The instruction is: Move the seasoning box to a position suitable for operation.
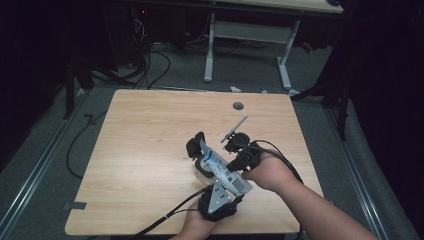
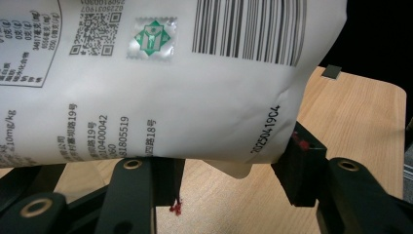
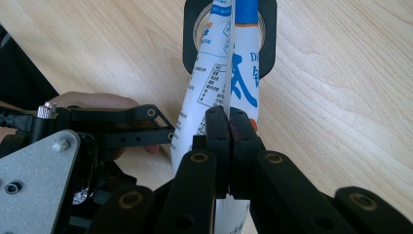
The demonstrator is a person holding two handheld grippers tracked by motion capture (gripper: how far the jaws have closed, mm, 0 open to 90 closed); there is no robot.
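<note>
High view: the white pouch point(image 1: 223, 170) hangs over the table point(image 1: 140, 150) centre, at five o'clock from the tape roll point(image 1: 196, 146).

Left gripper view: the left gripper point(image 2: 226, 187) clamps its body, steadying it.

Right gripper view: the right gripper point(image 3: 229, 127), pinched tight, grips its seam edge, probably for tearing.

High view looks down over the table point(image 1: 150, 150) — both gripper views sit close, sharing the pouch point(image 2: 170, 97).
</note>
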